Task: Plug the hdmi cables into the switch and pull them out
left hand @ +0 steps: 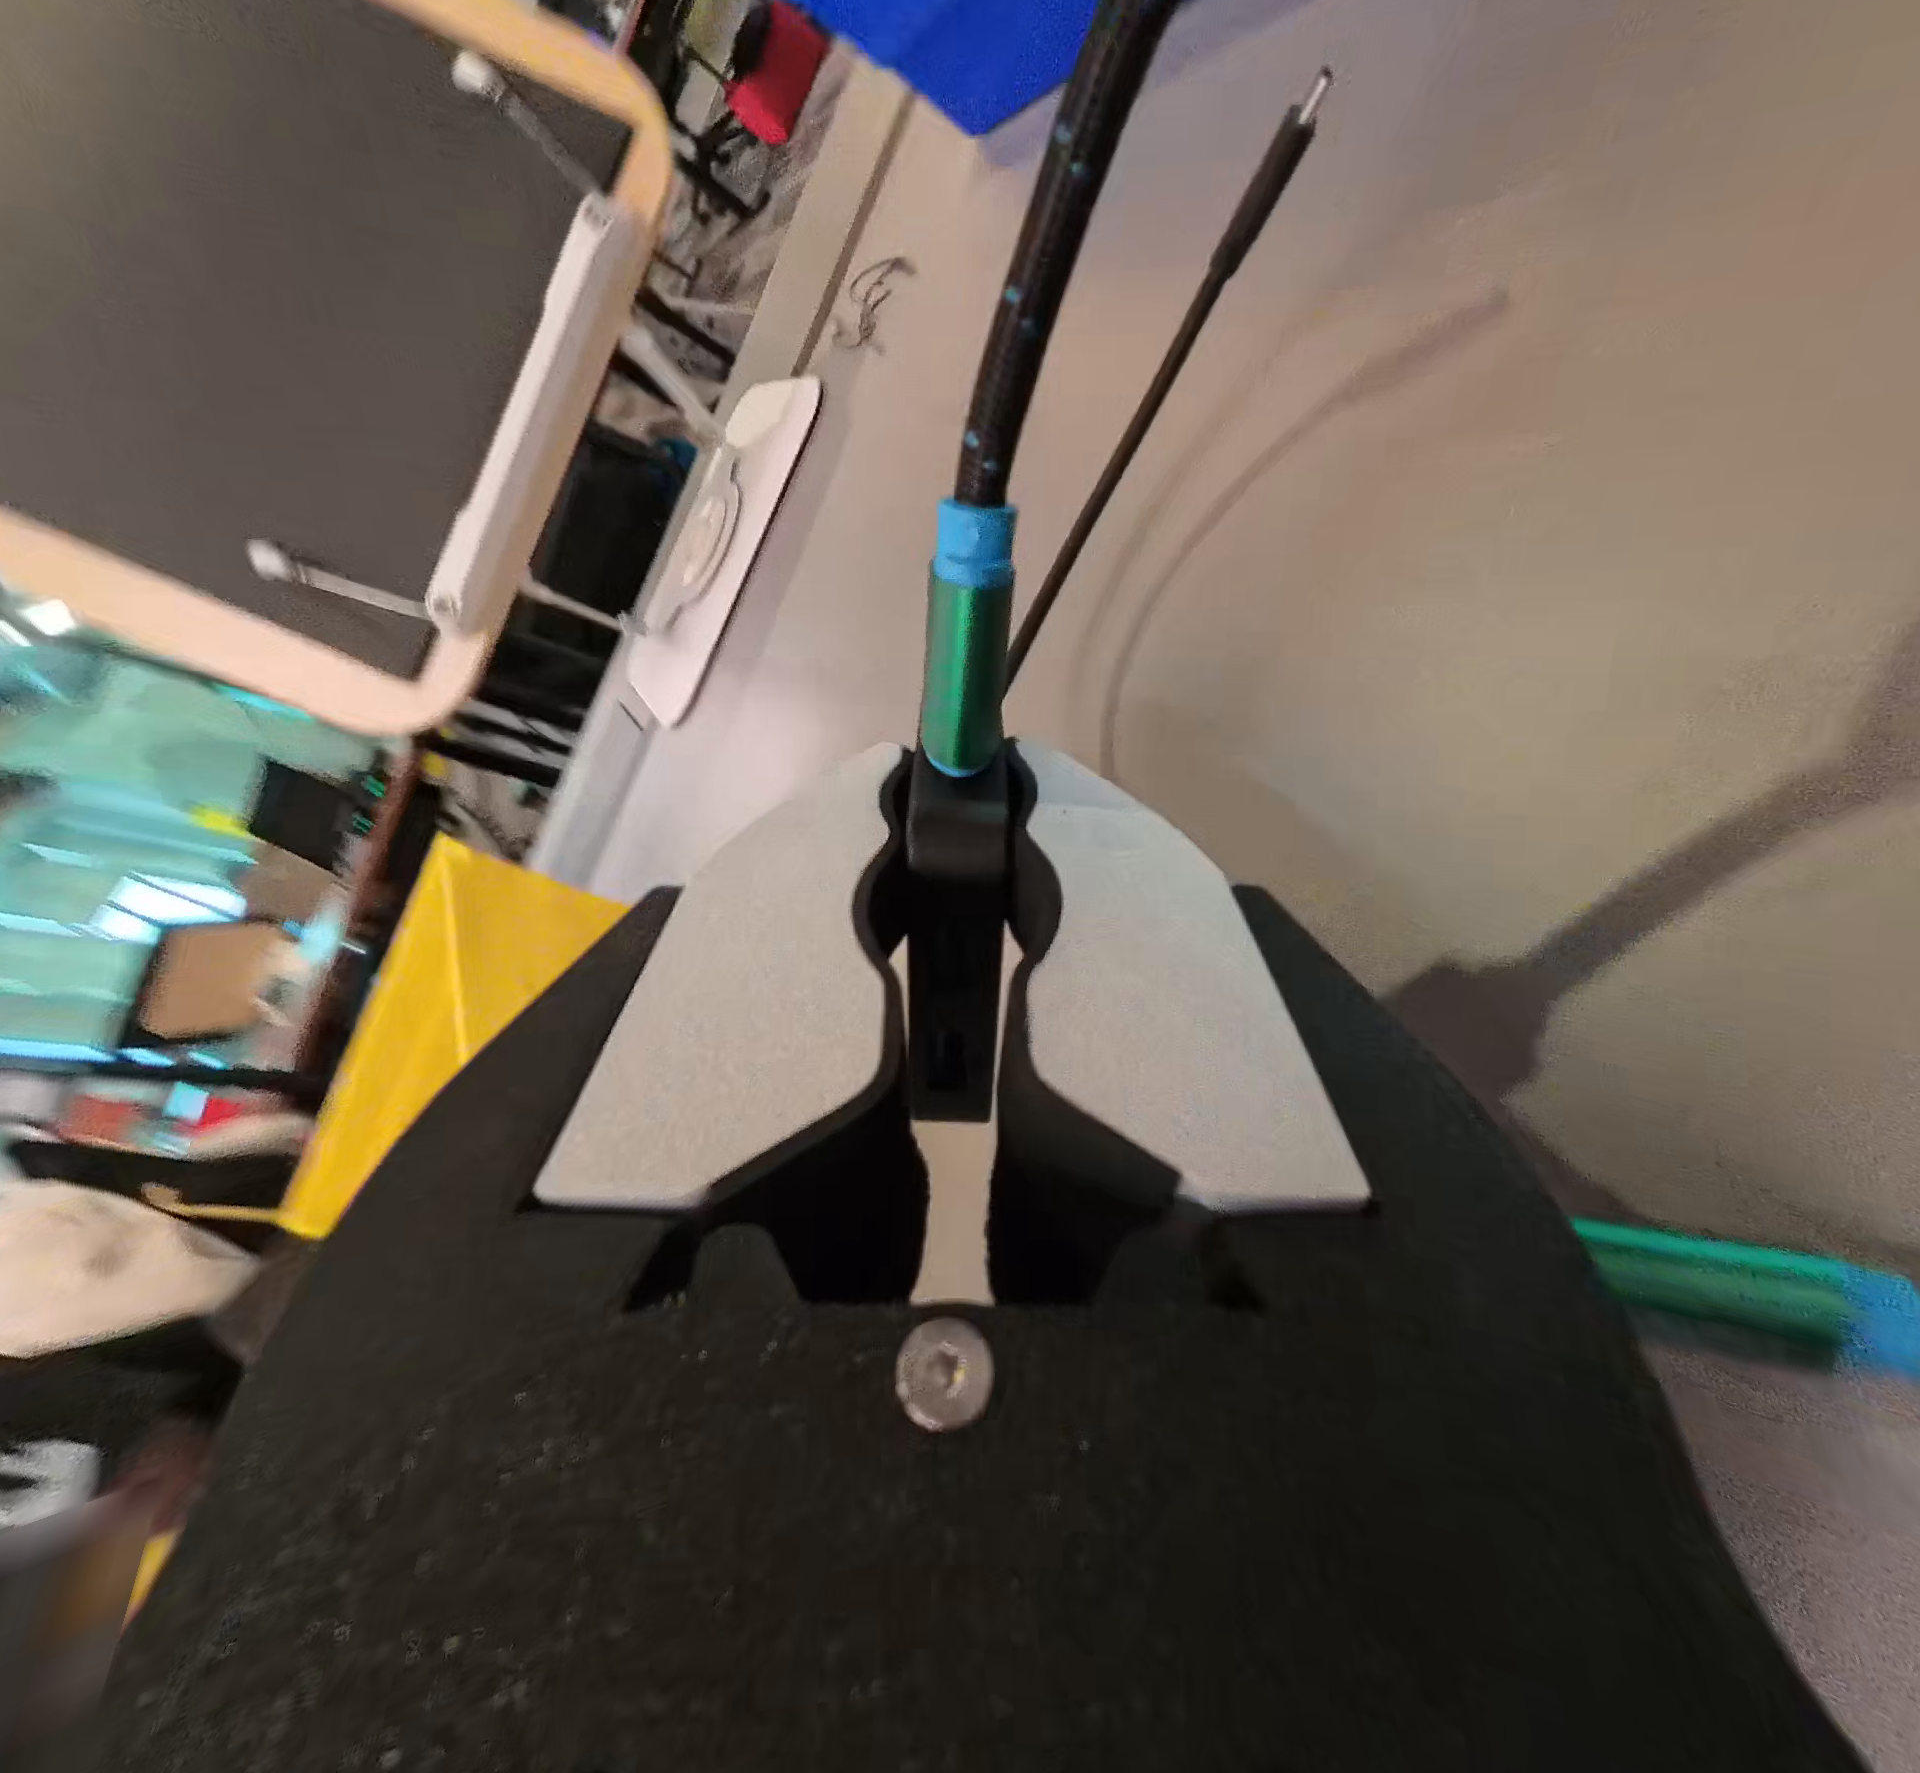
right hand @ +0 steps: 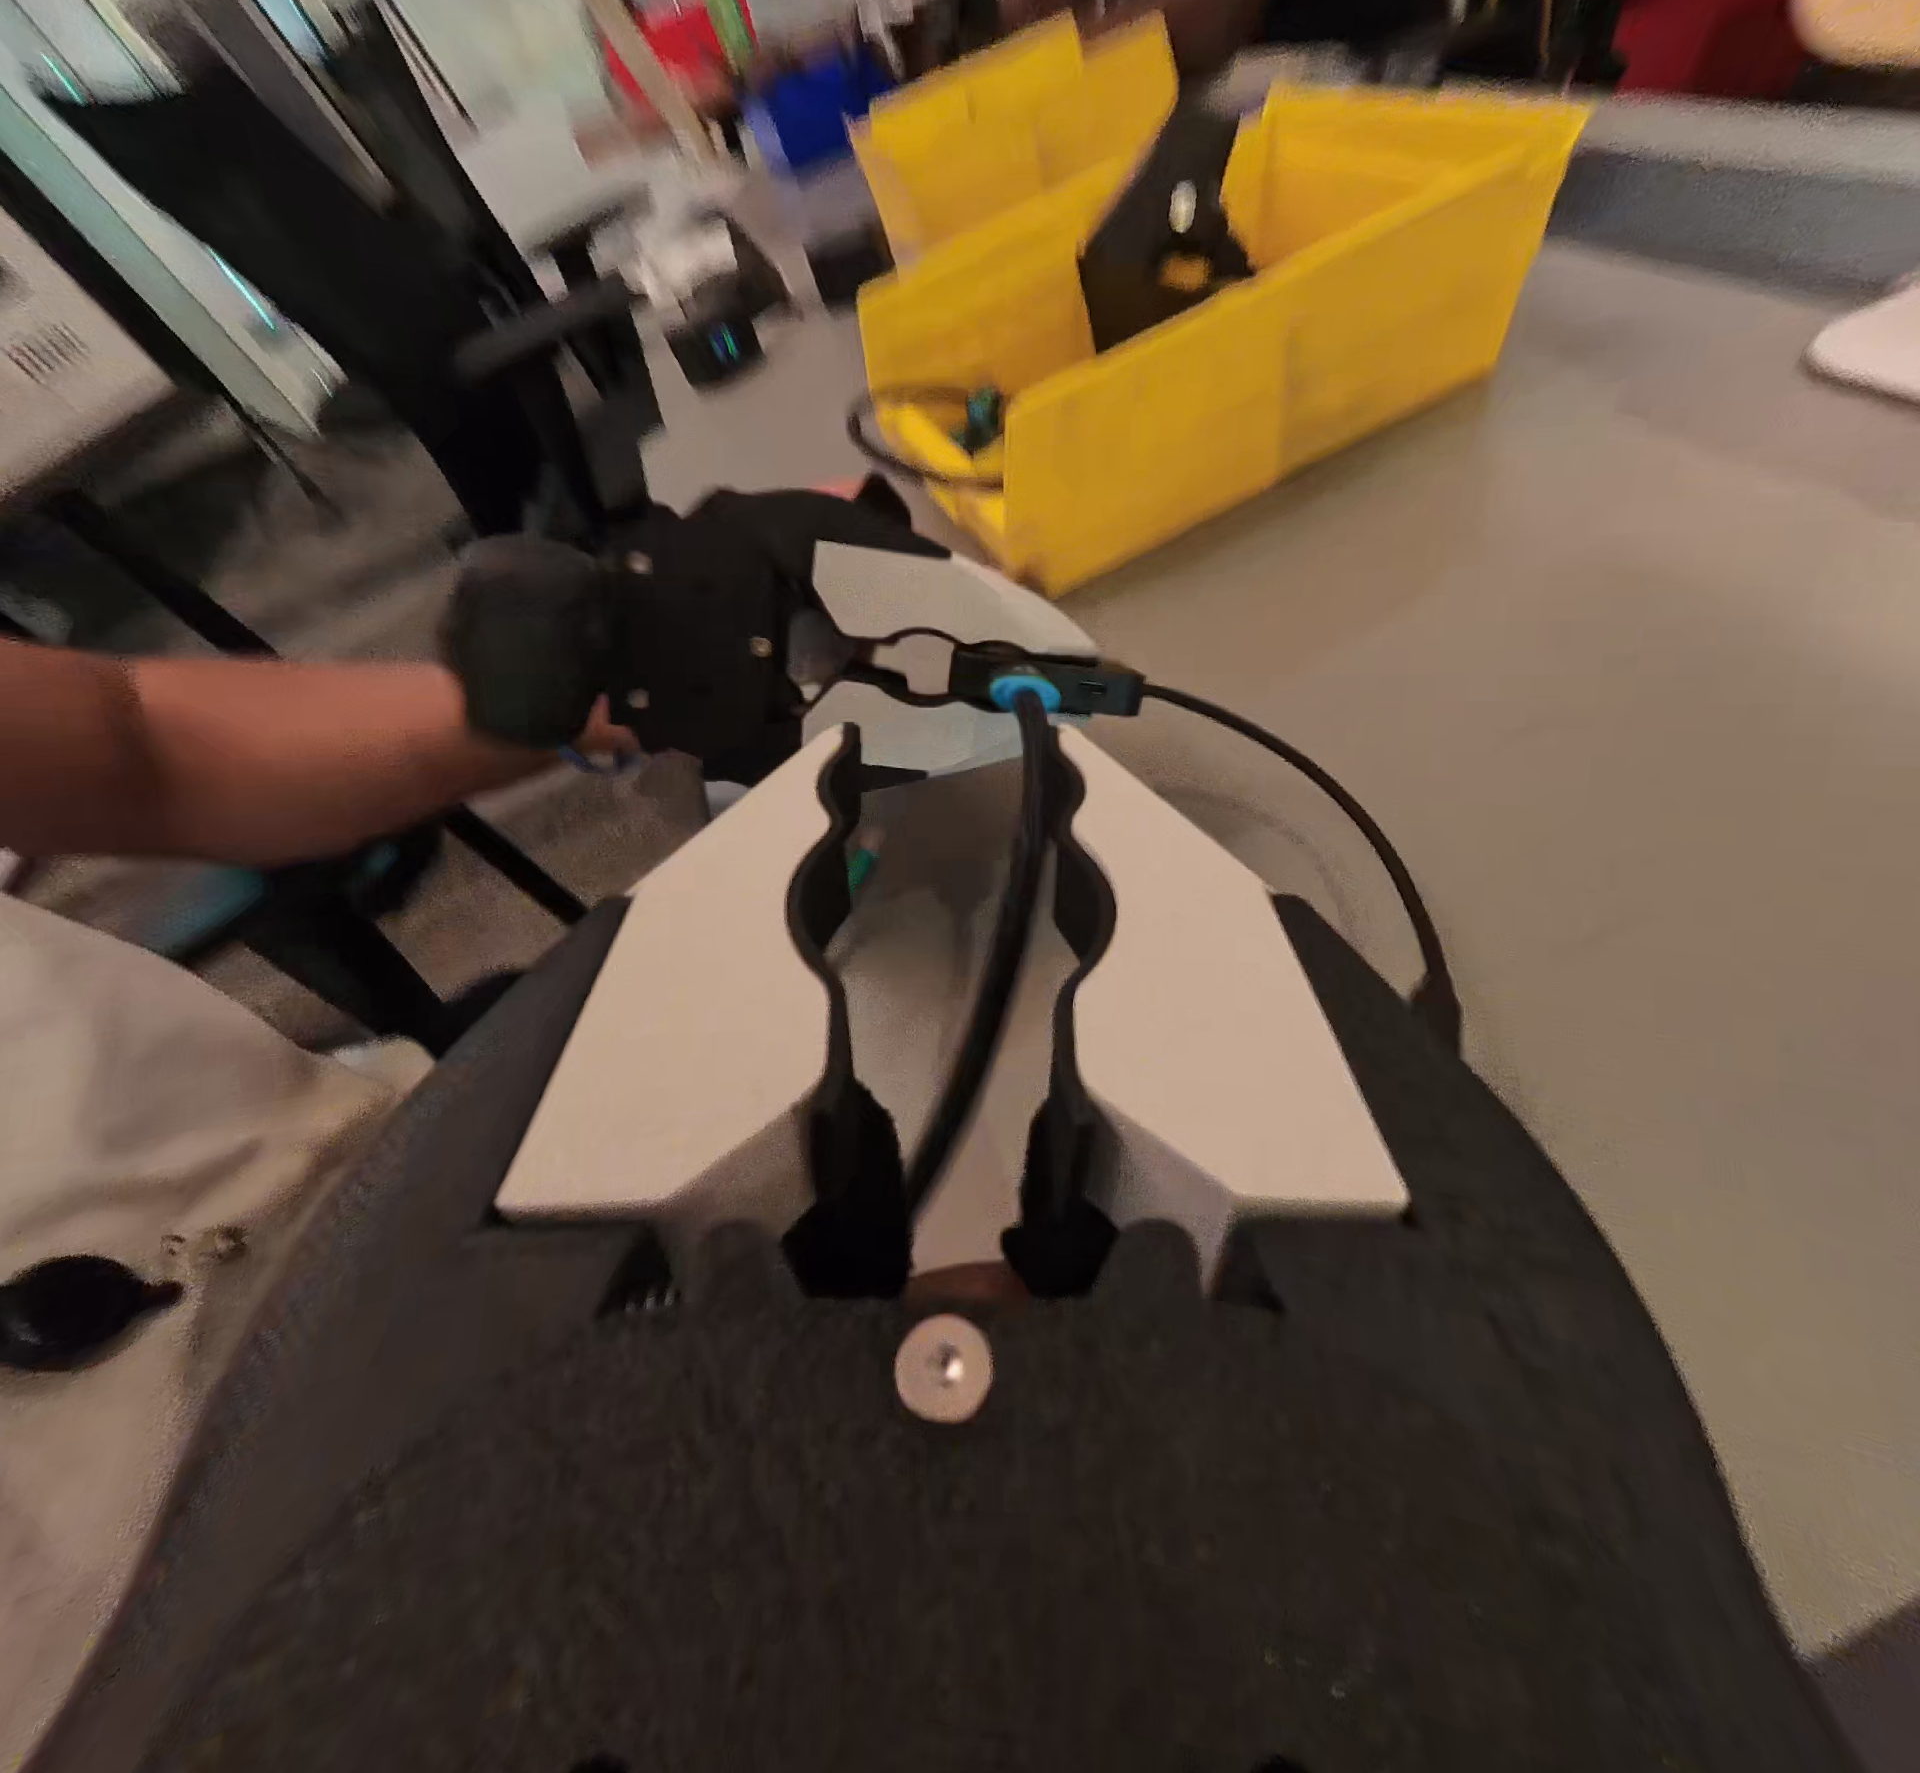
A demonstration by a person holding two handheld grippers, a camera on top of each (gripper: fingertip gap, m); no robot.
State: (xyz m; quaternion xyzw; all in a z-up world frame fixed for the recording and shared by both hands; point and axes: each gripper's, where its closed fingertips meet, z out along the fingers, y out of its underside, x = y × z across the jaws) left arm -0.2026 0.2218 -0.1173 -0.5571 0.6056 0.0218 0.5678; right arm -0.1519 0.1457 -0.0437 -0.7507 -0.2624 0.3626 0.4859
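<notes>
The grey table [right hand: 1558, 684] in front of you carries 1 yellow bin [right hand: 1247, 393] at the back. You hold 2 grippers. Your left gripper [left hand: 956, 788] is clamped on the 1 black switch [right hand: 1049, 679]. 1 braided hdmi cable [left hand: 1049, 269] with a green plug [left hand: 961, 674] sits in the switch, and 1 thin black lead [right hand: 1330, 788] runs from its end. Your right gripper [right hand: 951, 767] has its tongs apart, with the braided cable passing loosely between them. A 2nd green plug [left hand: 1714, 1282] lies on the table to the right.

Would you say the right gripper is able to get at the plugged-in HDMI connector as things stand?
Probably yes: the right gripper is open, the braided cable already runs between its fingers, and the connector sits just ahead, with nothing between.
</notes>
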